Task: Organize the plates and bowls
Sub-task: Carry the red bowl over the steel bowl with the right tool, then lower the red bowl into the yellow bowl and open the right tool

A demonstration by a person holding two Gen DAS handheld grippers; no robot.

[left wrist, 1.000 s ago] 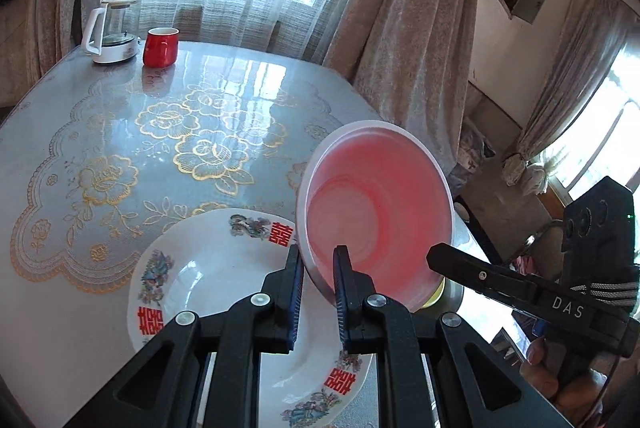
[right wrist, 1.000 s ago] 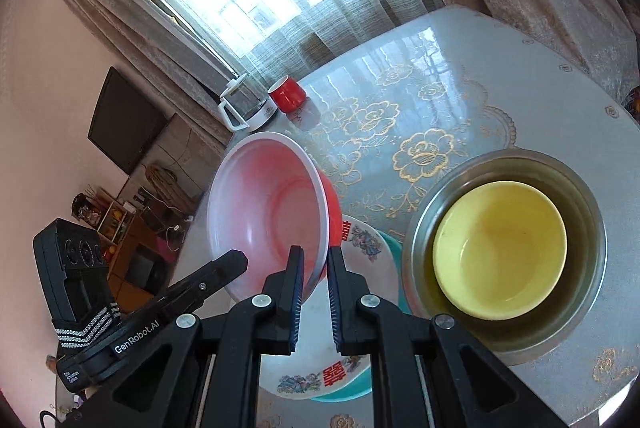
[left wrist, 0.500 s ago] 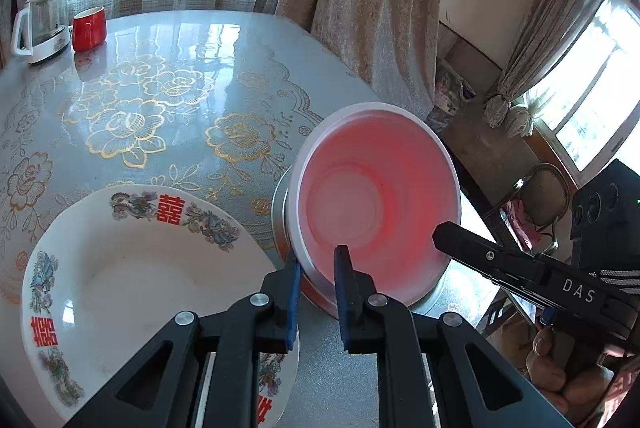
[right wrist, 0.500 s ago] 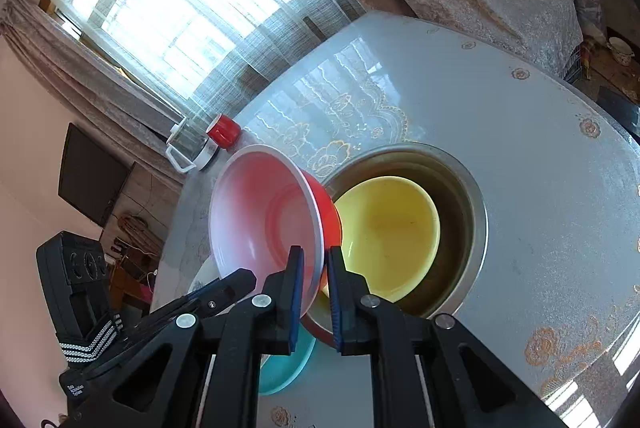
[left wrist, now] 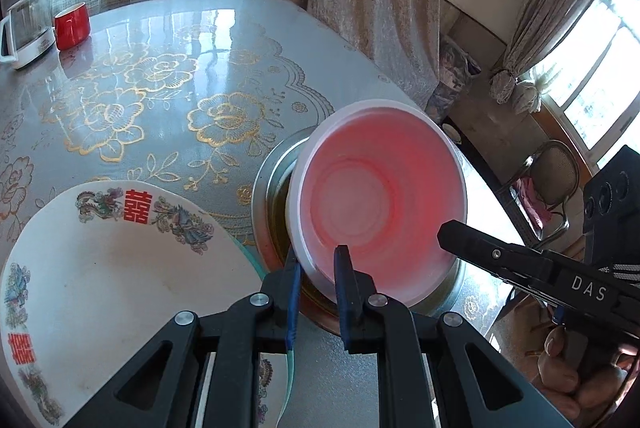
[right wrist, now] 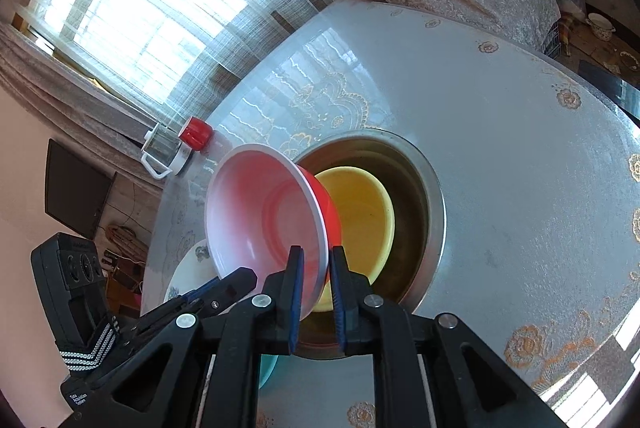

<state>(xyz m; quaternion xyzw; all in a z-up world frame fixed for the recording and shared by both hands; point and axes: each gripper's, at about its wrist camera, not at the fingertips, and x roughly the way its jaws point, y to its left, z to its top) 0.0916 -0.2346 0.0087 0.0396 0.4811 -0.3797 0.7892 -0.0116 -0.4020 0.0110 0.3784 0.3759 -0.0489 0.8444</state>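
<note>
A red bowl with a pale pink inside [left wrist: 380,195] [right wrist: 272,224] is held tilted over a steel basin [left wrist: 264,195] [right wrist: 428,187]. A yellow bowl [right wrist: 360,211] lies inside the basin. My left gripper [left wrist: 318,268] is shut on the near rim of the red bowl. My right gripper [right wrist: 316,268] is shut on the bowl's opposite rim; it also shows in the left wrist view [left wrist: 444,228]. A white patterned plate [left wrist: 100,268] [right wrist: 188,264] rests on a teal plate [right wrist: 268,368] beside the basin.
A red mug [left wrist: 72,25] [right wrist: 196,133] and a glass kettle [left wrist: 24,31] [right wrist: 164,151] stand at the far side of the table [left wrist: 180,75]. The table's edge runs close behind the basin, with a chair [left wrist: 552,179] beyond it.
Both grippers have carried the red bowl from above the patterned plate to over the steel basin, and it now covers part of the yellow bowl.
</note>
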